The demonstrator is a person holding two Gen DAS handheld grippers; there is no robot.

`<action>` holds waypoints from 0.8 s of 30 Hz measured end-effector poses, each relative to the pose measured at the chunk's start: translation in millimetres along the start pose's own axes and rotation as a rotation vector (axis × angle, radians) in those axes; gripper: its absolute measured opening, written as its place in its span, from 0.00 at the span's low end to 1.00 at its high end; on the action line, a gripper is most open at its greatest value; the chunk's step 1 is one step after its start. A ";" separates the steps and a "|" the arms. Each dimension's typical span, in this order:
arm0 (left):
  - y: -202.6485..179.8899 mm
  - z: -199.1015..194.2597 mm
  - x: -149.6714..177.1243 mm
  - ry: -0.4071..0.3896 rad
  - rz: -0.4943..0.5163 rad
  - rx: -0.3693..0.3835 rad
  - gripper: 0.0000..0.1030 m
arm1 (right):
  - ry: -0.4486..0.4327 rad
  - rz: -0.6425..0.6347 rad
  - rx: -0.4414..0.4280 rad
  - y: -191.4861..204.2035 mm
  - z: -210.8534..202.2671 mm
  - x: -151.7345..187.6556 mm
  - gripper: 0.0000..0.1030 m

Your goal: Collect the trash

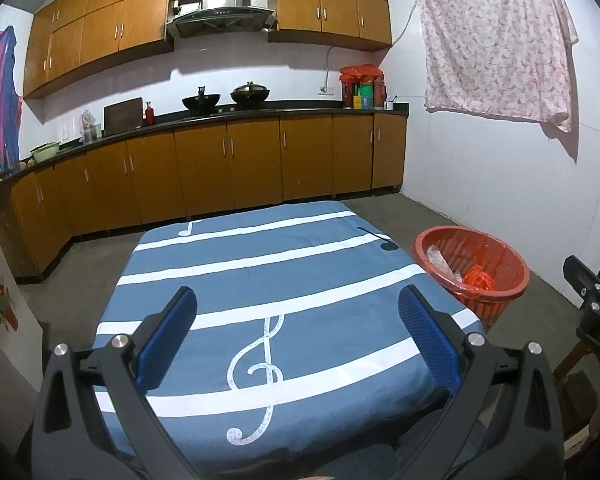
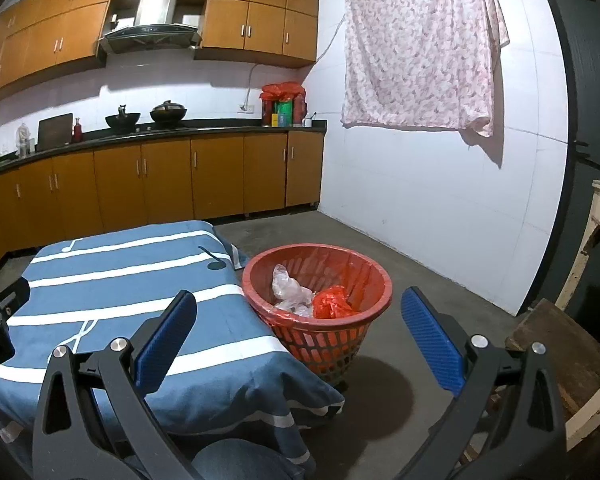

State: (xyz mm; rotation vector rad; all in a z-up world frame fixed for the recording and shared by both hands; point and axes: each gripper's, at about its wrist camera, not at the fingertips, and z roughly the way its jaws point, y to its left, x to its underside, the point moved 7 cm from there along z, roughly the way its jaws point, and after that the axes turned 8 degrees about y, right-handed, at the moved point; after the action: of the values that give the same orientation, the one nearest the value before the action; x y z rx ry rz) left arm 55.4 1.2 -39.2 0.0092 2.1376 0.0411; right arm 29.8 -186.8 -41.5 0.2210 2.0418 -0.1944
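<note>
Trash, clear plastic [image 2: 290, 290] and a red bag [image 2: 334, 300], lies in the red basket [image 2: 320, 344] just beside the cloth-covered table [image 1: 260, 280]; left gripper [image 1: 296, 332] and right gripper [image 2: 300, 336] gape wide, empty; a careless reach could tip the basket.

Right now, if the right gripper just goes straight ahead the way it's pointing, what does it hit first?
Most likely the red basket on the floor beside the table. It sits dead ahead between the right gripper's open fingers, nothing showing in front of it. Depth is hard to judge.
</note>
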 end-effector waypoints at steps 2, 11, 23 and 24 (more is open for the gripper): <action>-0.7 -0.3 -0.2 -0.001 -0.001 0.005 0.96 | -0.004 -0.002 0.000 0.0 -1.7 -0.1 0.98; -2.9 -0.6 3.2 0.004 -0.007 0.022 0.96 | -0.003 -0.003 -0.001 1.9 -4.6 0.6 0.98; -6.9 2.5 5.8 0.017 -0.010 0.039 0.96 | 0.009 0.002 -0.006 -1.4 -5.7 0.3 0.98; -7.1 2.2 6.0 0.016 -0.010 0.039 0.96 | 0.009 0.003 -0.007 -1.5 -5.5 0.5 0.98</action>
State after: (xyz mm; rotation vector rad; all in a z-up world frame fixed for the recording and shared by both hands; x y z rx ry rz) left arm 54.1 -5.8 -45.7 0.0211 2.1544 -0.0063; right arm 24.5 -186.9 -39.4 0.2202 2.0504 -0.1847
